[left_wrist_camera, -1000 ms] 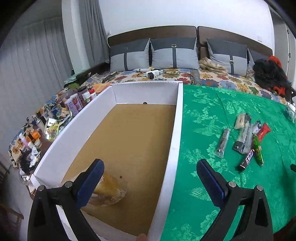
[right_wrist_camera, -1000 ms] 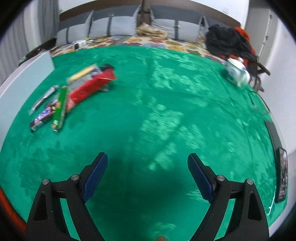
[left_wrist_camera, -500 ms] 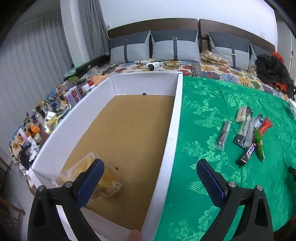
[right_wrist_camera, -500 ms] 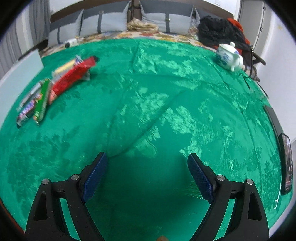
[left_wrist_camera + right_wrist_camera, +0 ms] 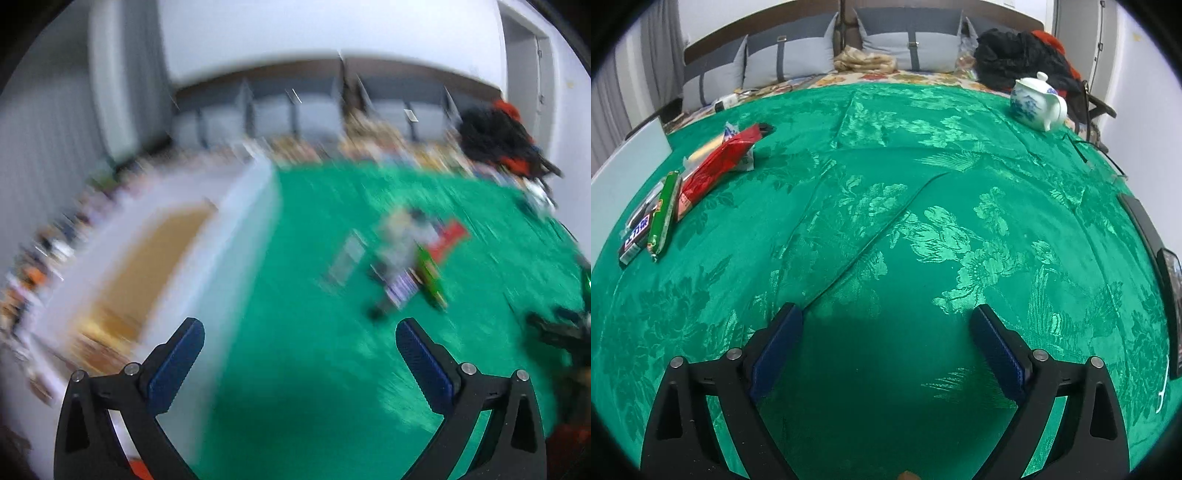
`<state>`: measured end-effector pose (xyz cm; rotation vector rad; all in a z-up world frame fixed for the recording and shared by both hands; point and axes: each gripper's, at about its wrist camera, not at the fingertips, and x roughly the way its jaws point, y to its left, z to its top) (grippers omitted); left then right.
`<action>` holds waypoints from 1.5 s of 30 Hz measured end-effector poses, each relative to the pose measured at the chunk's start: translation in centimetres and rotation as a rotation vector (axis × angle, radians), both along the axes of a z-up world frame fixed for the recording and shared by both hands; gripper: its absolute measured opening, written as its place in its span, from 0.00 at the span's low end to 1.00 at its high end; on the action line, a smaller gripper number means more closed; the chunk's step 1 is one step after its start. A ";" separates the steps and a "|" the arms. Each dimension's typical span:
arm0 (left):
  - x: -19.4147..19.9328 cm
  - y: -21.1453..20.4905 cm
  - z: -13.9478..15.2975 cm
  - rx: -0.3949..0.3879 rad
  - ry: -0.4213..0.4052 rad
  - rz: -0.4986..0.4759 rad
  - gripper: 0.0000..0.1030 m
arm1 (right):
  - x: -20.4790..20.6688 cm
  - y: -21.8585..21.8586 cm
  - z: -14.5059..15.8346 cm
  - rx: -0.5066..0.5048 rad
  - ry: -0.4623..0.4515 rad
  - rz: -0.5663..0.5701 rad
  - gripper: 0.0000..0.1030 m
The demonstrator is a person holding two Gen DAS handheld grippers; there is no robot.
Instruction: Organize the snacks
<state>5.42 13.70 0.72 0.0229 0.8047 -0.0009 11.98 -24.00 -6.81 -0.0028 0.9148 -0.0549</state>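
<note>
Over the green cloth (image 5: 886,166), your right gripper (image 5: 886,325) has just been opening and stands wide, nothing between its jaws; your left gripper (image 5: 300,339) gapes empty too. The snacks (image 5: 683,184) lie at far left, near the white box (image 5: 236,229).

Left gripper (image 5: 300,332) hanging wide apart over a blurred green cloth (image 5: 303,387)

Nothing is sitting between its blue pads (image 5: 177,363). A white box (image 5: 236,251) with a brown floor is lying along the cloth's left edge, and a smeared cluster of snack packets (image 5: 410,258) is resting toward the cloth's far right side, well apart from the box.
</note>
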 end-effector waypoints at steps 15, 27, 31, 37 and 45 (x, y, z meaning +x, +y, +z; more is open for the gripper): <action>6.0 -6.6 -9.3 0.044 0.150 -0.204 1.00 | 0.0 0.0 0.0 0.002 0.000 0.000 0.93; 6.1 -5.9 -9.7 -0.021 0.134 -0.173 1.00 | 0.0 0.0 0.0 0.001 0.000 -0.001 0.93; 6.1 -5.9 -9.7 -0.021 0.134 -0.173 1.00 | 0.0 0.0 0.0 0.001 0.000 -0.001 0.93; 6.1 -5.9 -9.7 -0.020 0.134 -0.173 1.00 | 0.0 0.0 0.0 0.002 0.000 -0.001 0.93; 6.1 -5.9 -9.6 -0.020 0.134 -0.172 1.00 | 0.0 0.0 0.1 0.003 0.001 -0.001 0.94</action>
